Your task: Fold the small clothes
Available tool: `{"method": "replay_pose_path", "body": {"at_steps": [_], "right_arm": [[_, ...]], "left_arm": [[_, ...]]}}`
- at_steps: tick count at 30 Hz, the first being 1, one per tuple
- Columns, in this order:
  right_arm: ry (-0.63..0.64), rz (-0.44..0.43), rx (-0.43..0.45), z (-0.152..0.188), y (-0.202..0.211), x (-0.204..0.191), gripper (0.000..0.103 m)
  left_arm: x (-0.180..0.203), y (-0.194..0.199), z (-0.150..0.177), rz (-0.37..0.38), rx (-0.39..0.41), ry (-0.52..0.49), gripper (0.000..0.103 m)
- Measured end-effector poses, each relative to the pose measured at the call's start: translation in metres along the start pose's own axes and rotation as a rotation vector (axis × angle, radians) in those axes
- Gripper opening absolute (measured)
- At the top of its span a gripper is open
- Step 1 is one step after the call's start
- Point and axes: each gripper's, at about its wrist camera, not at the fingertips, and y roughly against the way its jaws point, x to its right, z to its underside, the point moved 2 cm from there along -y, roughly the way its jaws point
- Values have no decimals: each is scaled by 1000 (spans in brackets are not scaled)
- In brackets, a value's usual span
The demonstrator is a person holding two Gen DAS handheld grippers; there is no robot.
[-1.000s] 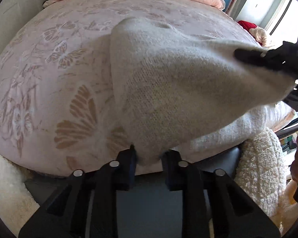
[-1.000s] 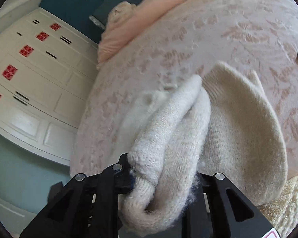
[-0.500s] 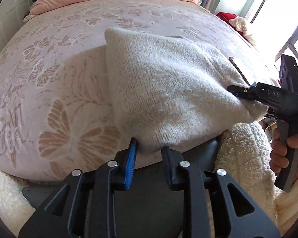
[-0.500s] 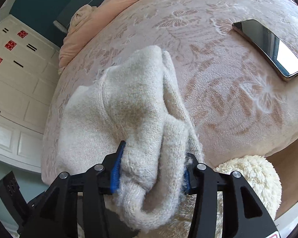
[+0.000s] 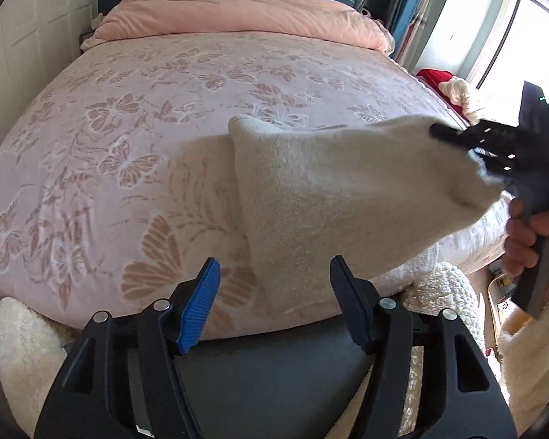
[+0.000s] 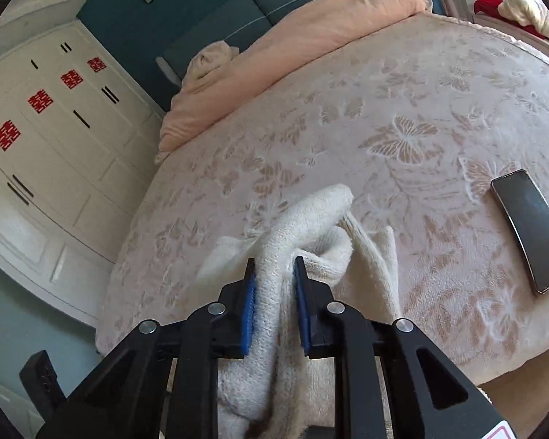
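A cream knitted garment (image 5: 333,201) lies partly on the pink butterfly bedspread (image 5: 128,139), near the bed's front edge. My left gripper (image 5: 274,281) is open, its jaws wide apart on either side of the garment's near edge, not pinching it. My right gripper (image 6: 272,274) is shut on a bunched fold of the same garment (image 6: 307,241) and holds that end lifted off the bed. In the left wrist view the right gripper (image 5: 494,142) shows at the right, with the cloth stretched up to it.
A black phone (image 6: 530,226) lies on the bedspread to the right of the garment. A pink duvet (image 5: 238,14) is rolled at the head of the bed. White wardrobes (image 6: 36,128) stand left. A fluffy cream blanket (image 5: 443,292) hangs at the bed's front.
My left gripper has opened and let go of the garment's near edge, and pulled back a little. My right gripper still holds its end, now lifted higher.
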Motion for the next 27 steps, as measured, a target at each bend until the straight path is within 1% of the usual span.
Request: {"method": "replay_pose_path", "body": {"at_steps": [1,2,3,4,5,6,7,8,10,11,12,13,14,15,16,18,19,20,21,22,23,24,25,26,27], "right_arm": [[27,79,-46,10,-16,12,18],[55,170,-137,23,-40,30,19],[49,235,-243,38,-63,49,19],[21,225,-250,47,-64,58,21],[7,204,-199,45,-51,56,22],[15,203,-145,41,-34,47,22],[34,227,-89,36,-16,35,24],[61,232,-43,31,1,23,28],[128,189,1,28,24,-10,29],[157,138,1,30,30,-27,29],[176,76,-19,35,30,-43,29],[186,16,-57,42,23,-57,28],[190,-31,-109,51,11,-68,28],[200,-60,-168,64,-7,-76,27],[220,-48,-226,80,-29,-83,27],[248,41,-379,119,-84,-73,26],[253,65,-387,129,-97,-67,19],[244,51,-363,129,-90,-69,19],[224,41,-350,121,-78,-72,20],[201,29,-320,111,-61,-72,20],[178,26,-265,100,-40,-68,21],[157,37,-204,90,-18,-61,24],[137,69,-159,82,0,-48,30],[114,110,-132,77,13,-33,34],[92,150,-131,75,21,-17,44]], "left_arm": [[-2,-2,2,1,-7,8,60],[-3,-5,2,-2,-18,13,60],[-3,-7,3,-12,-27,16,60],[-3,-10,4,-14,-34,13,60],[-2,-13,4,-19,-43,6,60],[-1,-15,6,-32,-53,-1,60],[0,-16,7,-38,-59,-10,60],[1,-16,8,-41,-59,-16,62],[-1,-15,9,-58,-53,-14,69],[-1,-15,10,-63,-50,-13,69],[-2,-17,10,-70,-54,-13,69],[-2,-19,10,-78,-59,-11,69],[-3,-20,10,-84,-64,-7,69],[-3,-21,10,-91,-70,-4,69],[-4,-21,11,-98,-72,-2,69],[-5,-21,12,-107,-71,-3,69],[-6,-20,12,-113,-72,-6,69],[-7,-20,13,-116,-74,-6,69],[-8,-20,13,-117,-77,-5,69],[-8,-19,12,-116,-78,-6,69],[-7,-17,12,-115,-73,-11,69],[-6,-16,11,-110,-67,-19,69],[-3,-15,9,-104,-63,-27,69],[0,-14,7,-91,-56,-32,69],[5,-15,5,-77,-48,-37,69]]}}
